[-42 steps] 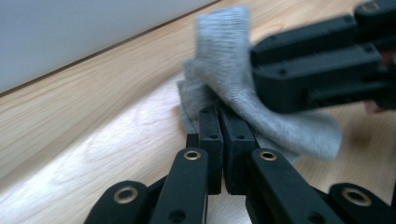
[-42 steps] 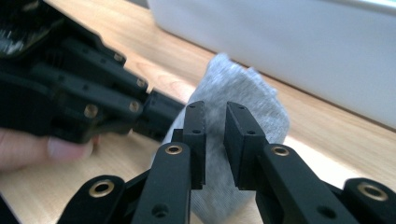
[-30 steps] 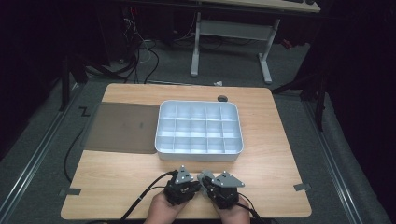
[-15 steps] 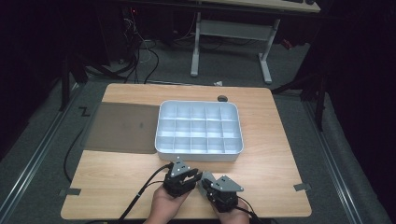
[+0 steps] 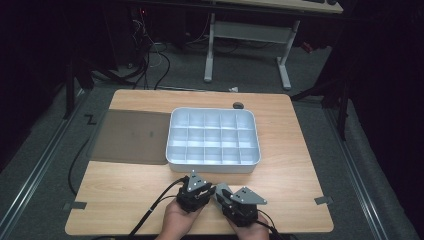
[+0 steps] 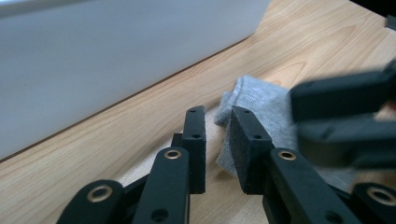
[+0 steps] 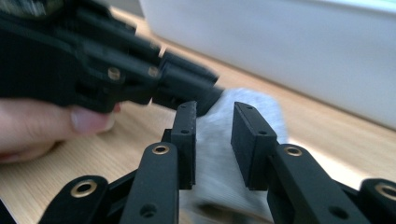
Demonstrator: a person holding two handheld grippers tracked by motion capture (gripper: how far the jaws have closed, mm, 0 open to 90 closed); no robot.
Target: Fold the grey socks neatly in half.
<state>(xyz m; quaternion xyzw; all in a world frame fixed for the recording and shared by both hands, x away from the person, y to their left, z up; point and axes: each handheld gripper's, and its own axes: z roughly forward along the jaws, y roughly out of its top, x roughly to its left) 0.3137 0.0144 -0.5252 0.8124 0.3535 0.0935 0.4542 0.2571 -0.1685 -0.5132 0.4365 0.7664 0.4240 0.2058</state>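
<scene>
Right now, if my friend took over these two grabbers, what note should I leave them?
Left tool: has just been closing a little, now slightly apart, the grey sock edge between its pads, not clearly pinched.
Right tool: has just been opening; the sock lies loose between its pads.
Sock: on the table, near edge, in front of the white divided tray.
Done: both tools brought to the sock.
Left: get a firm grip; probably fold it or move it to the tray.
</scene>
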